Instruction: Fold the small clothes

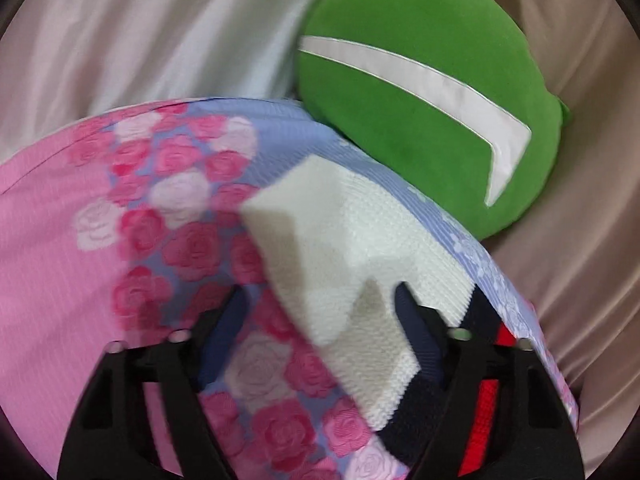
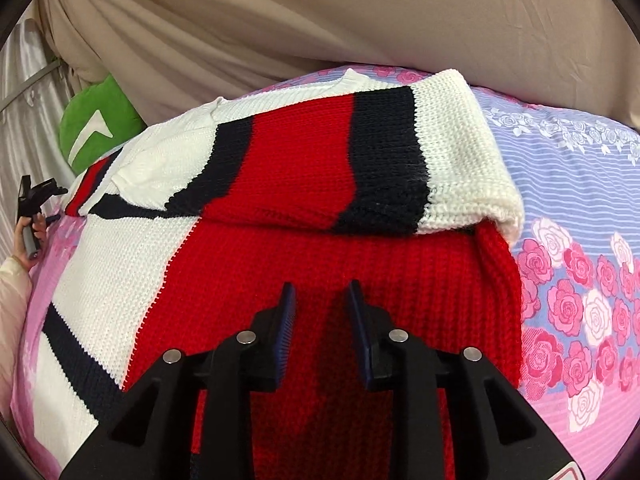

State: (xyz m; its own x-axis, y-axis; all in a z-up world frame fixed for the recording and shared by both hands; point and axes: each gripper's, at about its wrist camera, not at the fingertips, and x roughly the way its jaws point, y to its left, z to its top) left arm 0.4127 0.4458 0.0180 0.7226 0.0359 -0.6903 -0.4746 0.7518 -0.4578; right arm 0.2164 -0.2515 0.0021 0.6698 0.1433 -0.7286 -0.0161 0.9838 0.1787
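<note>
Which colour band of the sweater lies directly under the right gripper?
The red band; the white and navy bands lie left and beyond the right gripper.

Left wrist view looks down-forward, close over the rose-print sheet (image 1: 180, 240), sweater (image 1: 340, 260) edge at 6 o'clock, green cushion (image 1: 420, 120) at 1 o'clock. Right wrist view looks down-forward, close over the sweater (image 2: 280, 240); cushion (image 2: 96, 120) at 10 o'clock. Shared: sheet (image 2: 580, 280), sweater, cushion. The left gripper (image 2: 34, 196) shows at 9 o'clock in the right view.
</note>
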